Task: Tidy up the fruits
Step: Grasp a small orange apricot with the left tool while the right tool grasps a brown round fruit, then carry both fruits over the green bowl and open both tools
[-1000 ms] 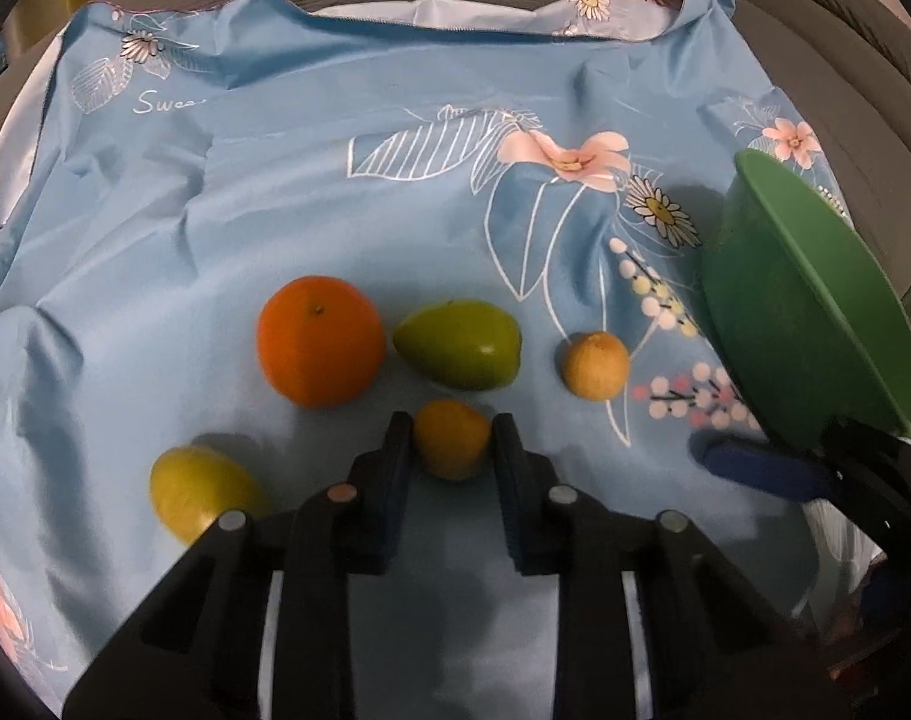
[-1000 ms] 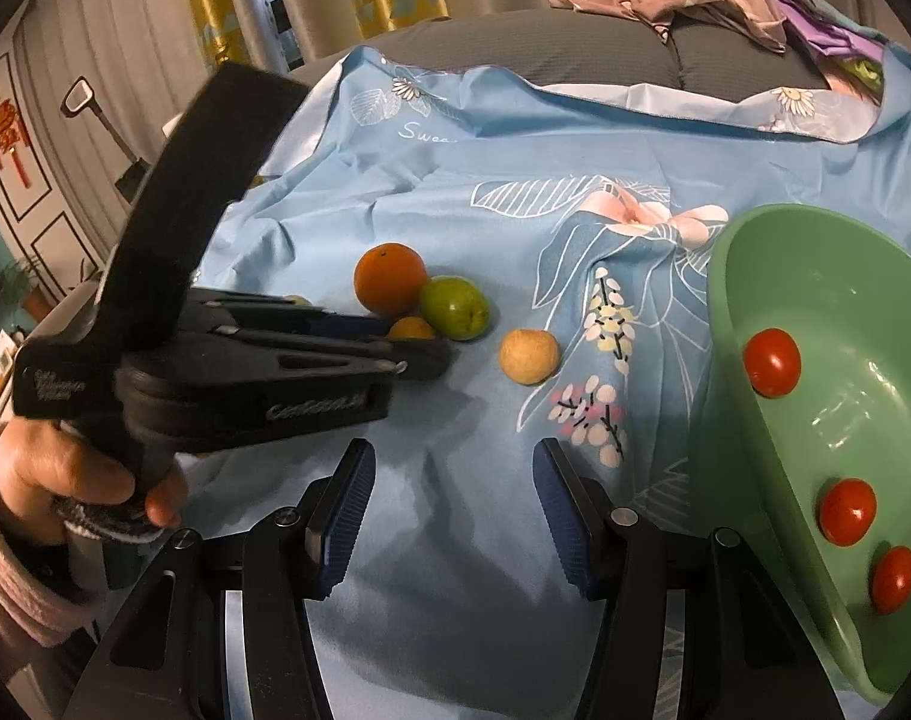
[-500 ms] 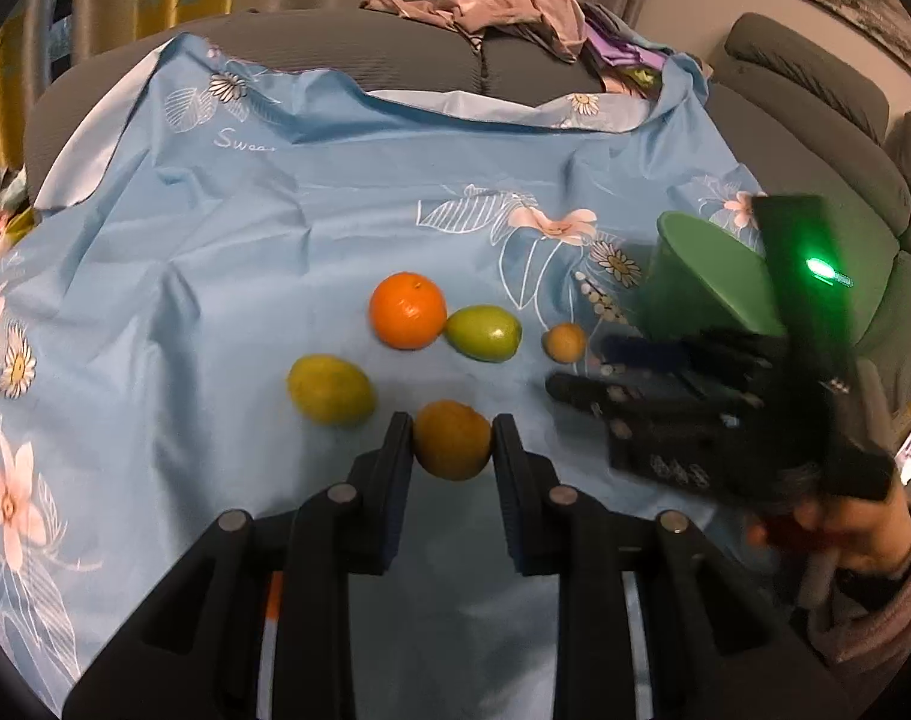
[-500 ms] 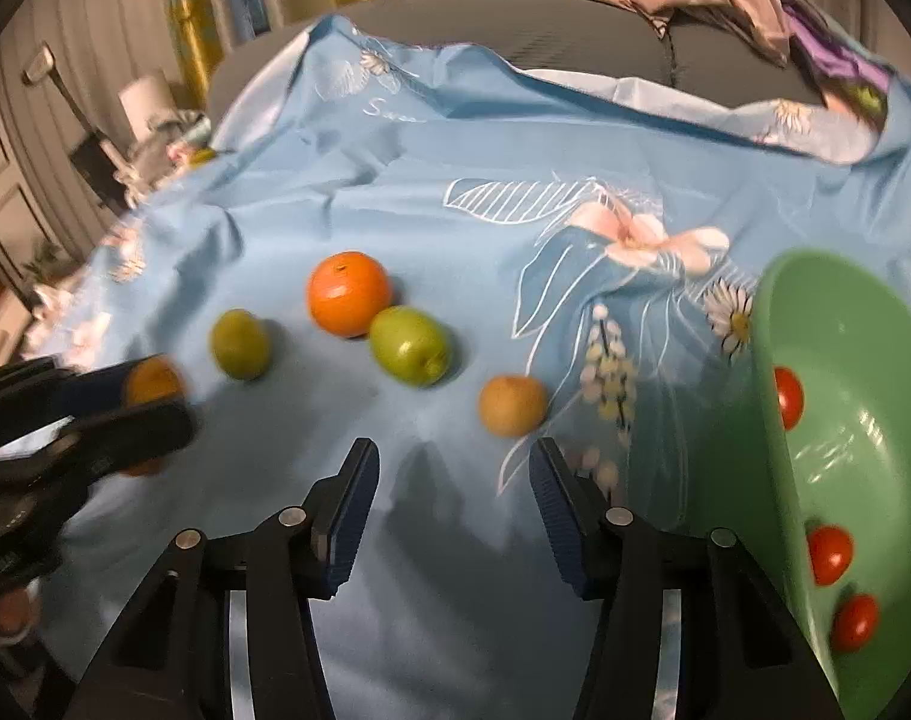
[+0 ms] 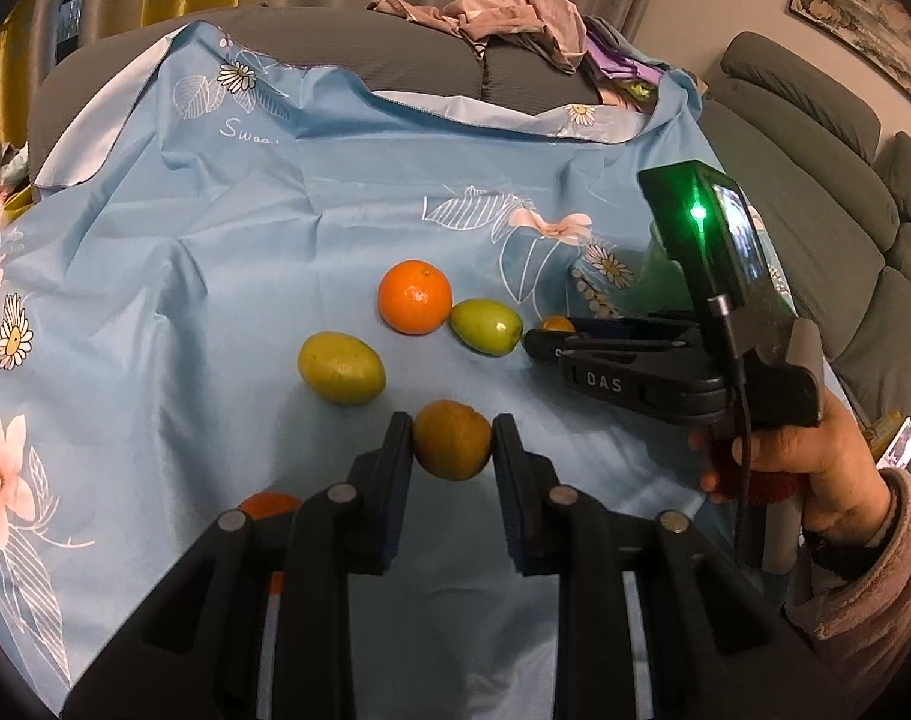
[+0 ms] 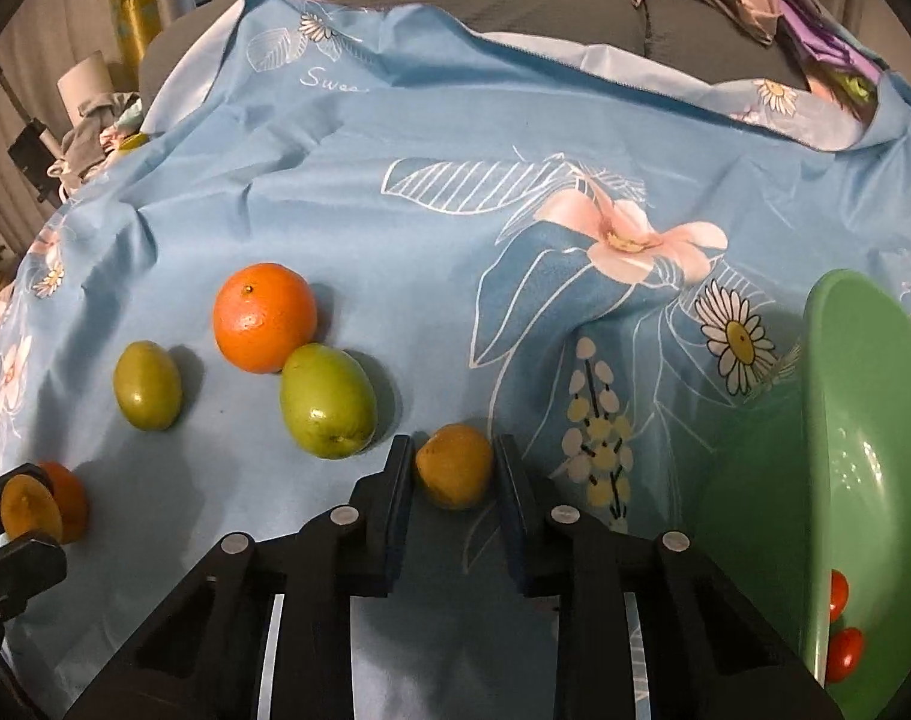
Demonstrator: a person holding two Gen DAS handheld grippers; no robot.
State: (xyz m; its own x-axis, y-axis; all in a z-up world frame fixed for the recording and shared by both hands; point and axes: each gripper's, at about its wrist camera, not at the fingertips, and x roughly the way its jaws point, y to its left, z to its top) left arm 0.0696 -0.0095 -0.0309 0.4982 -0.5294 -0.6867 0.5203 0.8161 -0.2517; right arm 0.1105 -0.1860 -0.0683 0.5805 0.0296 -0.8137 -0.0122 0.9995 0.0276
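A small orange-yellow fruit (image 5: 452,440) is held clamped between the two fingers of the left gripper (image 5: 452,450), lifted above the blue floral cloth (image 5: 215,276); with the large orange (image 5: 414,296) taken as landmark, this held fruit is seen nearer the camera than it and well apart from it. In the right wrist view a second small yellow-orange fruit (image 6: 454,465) is seen lying on the cloth between the spread fingers of the right gripper (image 6: 452,474), whose jaws stand apart with a gap on each side, so nothing is gripped there yet; this fruit lies to the right of the large orange and nearer the camera, just past the green oval fruit (image 6: 326,399) that touches the orange. A yellow-green fruit (image 6: 147,385) is seen to the left of the orange, near it but apart; the green bowl (image 6: 839,420) is seen tilted far to the right of the orange, with small red fruits (image 6: 839,651) low inside it. The step in hand is judged to be the closing of the right fingers on the small fruit; it would best be done with the fruit centred between the pads, the fingers lowered close to the cloth without fabric being pinched, and the squeeze kept gentle, since a round fruit may be squirted forward by an off-centre grip; the neighbouring green fruit should be left unnudged.
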